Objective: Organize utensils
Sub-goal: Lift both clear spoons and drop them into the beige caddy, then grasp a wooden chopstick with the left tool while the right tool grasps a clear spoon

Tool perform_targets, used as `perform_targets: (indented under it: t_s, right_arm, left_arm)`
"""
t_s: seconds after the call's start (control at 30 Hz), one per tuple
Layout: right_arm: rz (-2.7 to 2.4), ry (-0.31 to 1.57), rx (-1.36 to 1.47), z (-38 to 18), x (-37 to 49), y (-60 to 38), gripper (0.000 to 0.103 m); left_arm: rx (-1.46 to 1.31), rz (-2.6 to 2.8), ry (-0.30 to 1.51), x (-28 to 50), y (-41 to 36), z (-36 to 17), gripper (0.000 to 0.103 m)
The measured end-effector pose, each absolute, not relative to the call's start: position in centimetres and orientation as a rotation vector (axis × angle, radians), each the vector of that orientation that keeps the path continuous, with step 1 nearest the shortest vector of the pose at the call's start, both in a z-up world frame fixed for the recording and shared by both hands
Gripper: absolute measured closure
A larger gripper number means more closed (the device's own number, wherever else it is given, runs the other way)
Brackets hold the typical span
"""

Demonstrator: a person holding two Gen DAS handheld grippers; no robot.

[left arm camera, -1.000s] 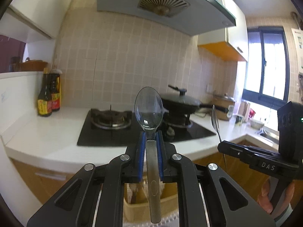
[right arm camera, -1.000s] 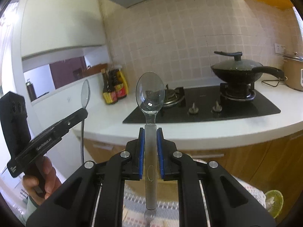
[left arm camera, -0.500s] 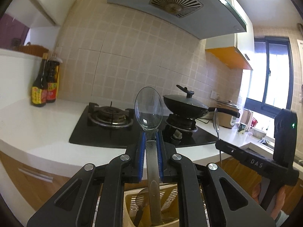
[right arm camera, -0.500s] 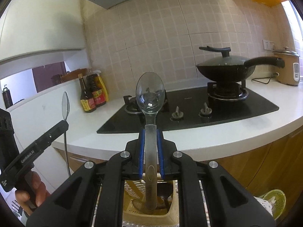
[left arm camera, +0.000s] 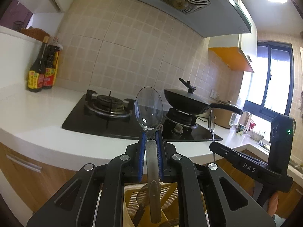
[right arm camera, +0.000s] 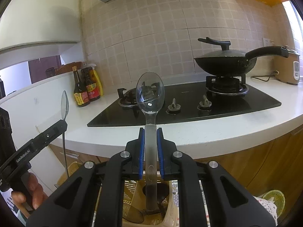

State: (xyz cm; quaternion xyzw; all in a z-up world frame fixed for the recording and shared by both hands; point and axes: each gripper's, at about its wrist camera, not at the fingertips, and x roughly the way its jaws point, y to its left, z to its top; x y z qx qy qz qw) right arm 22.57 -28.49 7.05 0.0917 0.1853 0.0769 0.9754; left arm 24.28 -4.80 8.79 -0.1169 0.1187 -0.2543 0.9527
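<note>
Each gripper holds a metal spoon upright, bowl up. In the left wrist view my left gripper (left arm camera: 151, 138) is shut on its spoon (left arm camera: 148, 109), whose handle end hangs inside a beige slotted utensil holder (left arm camera: 128, 194) below. The right gripper (left arm camera: 213, 143) shows at the right with its spoon (left arm camera: 210, 121). In the right wrist view my right gripper (right arm camera: 151, 134) is shut on its spoon (right arm camera: 150, 92), with the handle tip down in the utensil holder (right arm camera: 130, 189) among dark utensils. The left gripper (right arm camera: 63, 123) and its spoon (right arm camera: 63, 104) appear at the left.
A white counter (right arm camera: 189, 132) carries a black gas hob (right arm camera: 189, 104) with a lidded wok (right arm camera: 223, 60). Sauce bottles (right arm camera: 85, 87) stand at the back left, a rice cooker (right arm camera: 287, 70) at the right. Wooden cabinet fronts (left arm camera: 22, 177) lie below the counter edge.
Both grippers have sunk with their spoons. The utensil holder has come up into view beneath them, and both handle ends now sit inside it.
</note>
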Motion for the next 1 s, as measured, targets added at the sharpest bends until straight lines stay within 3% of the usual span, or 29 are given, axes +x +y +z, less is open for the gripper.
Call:
perform_targets:
  t_s: [0.33,0.5,0.63,0.8,1.0]
  right_arm:
    - [0.171,0.376,0.184,6.3,20.8,-28.8,0.091]
    - [0.182,0.392,0.213,6.3,19.2,-29.8,0.072]
    - [0.173,0.402,0.209,6.8,17.4,-30.2,0.072]
    - [0.164,0.429,0.197,7.5,15.0,-30.2,0.072]
    - [0.158,0.474,0.17,8.1,12.1,-29.5,0.072]
  left_arm:
    - [-0.215,-0.527,0.246,23.3,-4.7,8.1,0.093]
    - [-0.221,-0.517,0.257,22.3,-4.1,7.9,0.089]
    - [-0.238,-0.515,0.269,21.1,-3.3,8.0,0.08]
    - [-0.226,-0.513,0.271,18.7,-2.7,9.0,0.079]
    - [-0.208,-0.518,0.273,15.4,-2.1,10.3,0.07]
